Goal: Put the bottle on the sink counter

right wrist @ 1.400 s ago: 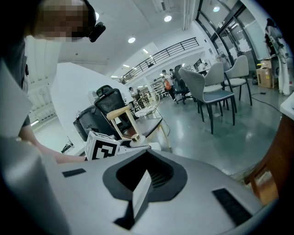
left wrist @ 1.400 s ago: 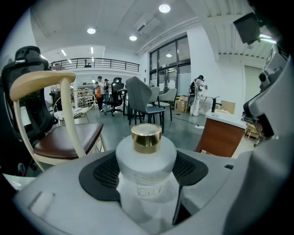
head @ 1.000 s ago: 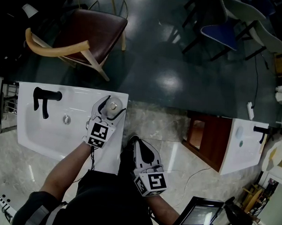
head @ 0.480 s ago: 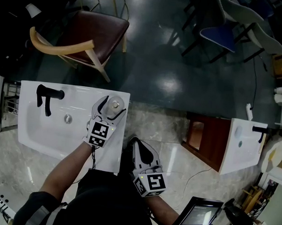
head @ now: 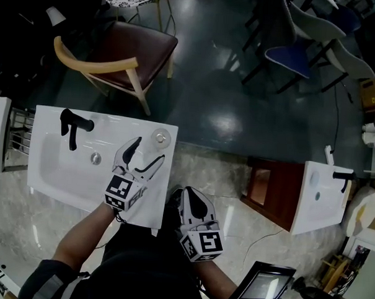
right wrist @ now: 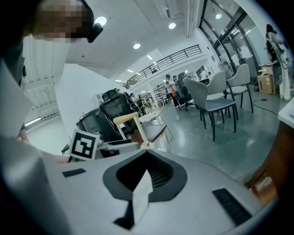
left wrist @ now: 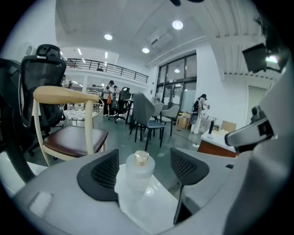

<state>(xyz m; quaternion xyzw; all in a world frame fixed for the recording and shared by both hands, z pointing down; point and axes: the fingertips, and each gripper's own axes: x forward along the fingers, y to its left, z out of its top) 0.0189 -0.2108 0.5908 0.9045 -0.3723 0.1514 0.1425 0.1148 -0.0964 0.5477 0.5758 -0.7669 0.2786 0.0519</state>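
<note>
The bottle (head: 161, 137) stands upright on the far right corner of the white desk (head: 150, 211), to the right of the basin (head: 63, 165) and well apart from the black faucet (head: 74, 123) and the drain (head: 96, 158). In the left gripper view the bottle (left wrist: 137, 176) shows as a frosted, clear body with a gold cap (left wrist: 141, 158), resting on the corner of the desk (left wrist: 154, 204). The left gripper (head: 149, 151) is held over the right part of the desk, with its marker cube (head: 122, 192) toward the person and its tips toward the bottle. Its jaws have just been opening and now stand wide apart. The bottle lies in line with the gap, just beyond the tips, and neither black ribbed pad (left wrist: 104, 172) touches it, so this gripper holds nothing. The right gripper (head: 187, 193) is positioned off the desk, just beside its near right corner and close to the person's body. In the right gripper view its jaws are closed fully against each other, with no object between them. A wooden chair (head: 120, 53) with a dark red seat stands on the dark floor (head: 220, 110) beyond the desk. A second white sink (head: 322, 189) stands well apart to the right.
</note>
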